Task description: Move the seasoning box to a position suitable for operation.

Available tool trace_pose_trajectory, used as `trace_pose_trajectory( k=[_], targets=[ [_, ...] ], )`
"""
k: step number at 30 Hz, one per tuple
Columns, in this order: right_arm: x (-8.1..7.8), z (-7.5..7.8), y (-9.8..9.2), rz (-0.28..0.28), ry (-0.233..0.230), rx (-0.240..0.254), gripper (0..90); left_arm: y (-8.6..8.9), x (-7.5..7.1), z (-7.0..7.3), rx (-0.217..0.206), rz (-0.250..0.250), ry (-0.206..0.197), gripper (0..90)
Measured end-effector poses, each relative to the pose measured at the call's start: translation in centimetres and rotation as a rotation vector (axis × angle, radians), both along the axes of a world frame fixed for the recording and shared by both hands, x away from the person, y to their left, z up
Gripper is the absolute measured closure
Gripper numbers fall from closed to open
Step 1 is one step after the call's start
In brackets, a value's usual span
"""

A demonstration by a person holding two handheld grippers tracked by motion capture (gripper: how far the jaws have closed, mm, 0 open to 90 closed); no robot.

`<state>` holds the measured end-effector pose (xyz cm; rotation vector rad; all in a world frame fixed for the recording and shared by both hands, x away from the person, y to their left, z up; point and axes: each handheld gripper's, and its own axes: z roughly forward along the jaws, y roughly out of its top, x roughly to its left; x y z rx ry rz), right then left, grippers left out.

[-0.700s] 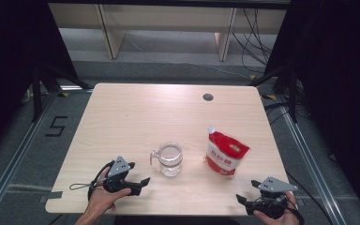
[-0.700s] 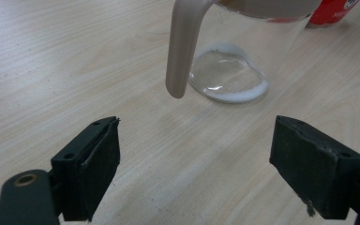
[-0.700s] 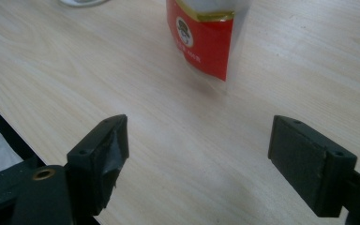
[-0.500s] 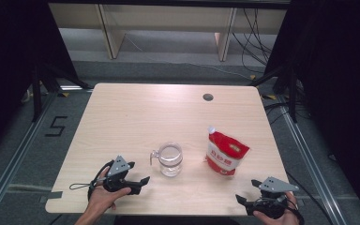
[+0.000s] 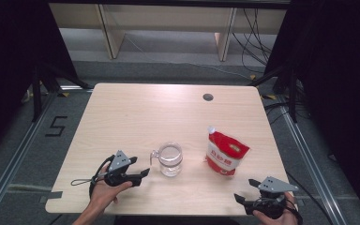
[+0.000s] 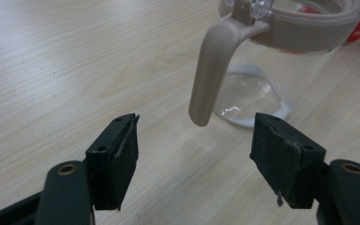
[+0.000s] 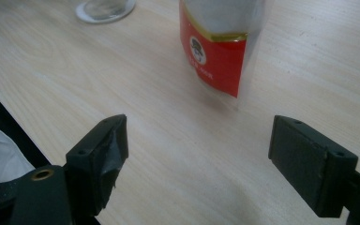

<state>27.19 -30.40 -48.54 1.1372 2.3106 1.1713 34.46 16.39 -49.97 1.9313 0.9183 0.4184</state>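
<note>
A clear glass jug (image 5: pixel 171 159) with a pale handle (image 5: pixel 154 157) stands near the table's front middle. My left gripper (image 5: pixel 144 172) lies just left of it, open, its jaws pointing at the handle. In the left gripper view the handle (image 6: pixel 211 70) hangs a little ahead of the open left gripper (image 6: pixel 194 145), untouched. A red and white pouch (image 5: pixel 226 154) stands upright to the right of the jug. My right gripper (image 5: pixel 244 190) sits at the front right corner, open. In the right gripper view the pouch (image 7: pixel 220 47) stands ahead of the empty right gripper (image 7: pixel 199 154).
The light wooden table (image 5: pixel 145 112) has a round cable hole (image 5: pixel 208 97) near its far edge. Black curtains hang on both sides, and a shelf frame (image 5: pixel 225 33) stands on the floor behind. The table's front edge (image 7: pixel 9 117) runs close to my right gripper.
</note>
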Motion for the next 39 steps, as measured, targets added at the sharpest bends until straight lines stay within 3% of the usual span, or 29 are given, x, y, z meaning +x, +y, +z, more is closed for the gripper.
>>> trace_pose_trajectory(
  k=[3,7,13,15,16,17,21,26,27,29,32,33,37,39],
  targets=[
    [-0.1,0.1,0.0,-0.005,0.007,0.015,21.0,-0.2,0.1,0.0,0.007,-0.011,-0.012,33.5],
    [0.1,0.0,-0.1,0.004,-0.031,-0.015,21.4,-0.8,0.3,0.4,0.010,-0.025,-0.038,35.6],
    [0.2,0.2,-0.1,0.003,-0.041,-0.011,22.4,-1.6,1.2,0.4,0.010,-0.028,-0.047,37.6],
    [0.2,0.2,-0.1,0.008,-0.040,-0.013,22.4,-1.7,1.4,0.4,0.019,-0.029,-0.051,37.9],
    [-0.1,0.1,0.2,-0.012,-0.004,0.001,22.4,-1.8,1.4,0.4,0.017,-0.027,-0.047,38.4],
    [-0.1,0.1,0.2,-0.014,-0.013,-0.008,22.4,-1.7,1.5,0.4,0.019,-0.032,-0.053,39.0],
    [0.1,0.1,0.1,0.002,-0.042,-0.019,22.5,-1.8,1.9,0.5,0.038,-0.047,-0.089,44.1],
    [0.2,0.0,0.2,0.027,-0.034,-0.019,23.0,-2.3,2.3,0.6,0.024,-0.065,-0.080,54.2],
    [0.2,0.0,0.2,0.027,-0.035,-0.018,23.0,-2.4,2.4,0.6,0.037,-0.084,-0.093,59.1],
    [0.2,0.0,0.3,0.030,-0.029,-0.012,23.0,-2.6,2.5,0.7,0.059,-0.098,-0.114,60.5],
    [0.2,0.0,0.3,0.030,-0.023,-0.014,23.8,-2.8,2.5,0.8,0.057,-0.107,-0.124,65.2],
    [0.2,0.0,0.4,0.036,-0.031,-0.020,23.9,-2.9,2.7,0.8,0.055,-0.125,-0.132,70.4],
    [0.1,0.1,0.3,0.028,-0.031,-0.029,24.3,-2.9,2.7,0.8,0.082,-0.142,-0.151,73.0],
    [0.2,0.0,0.3,0.039,-0.032,-0.029,24.5,-2.8,2.6,0.6,0.050,-0.134,-0.133,73.3]
  ],
)
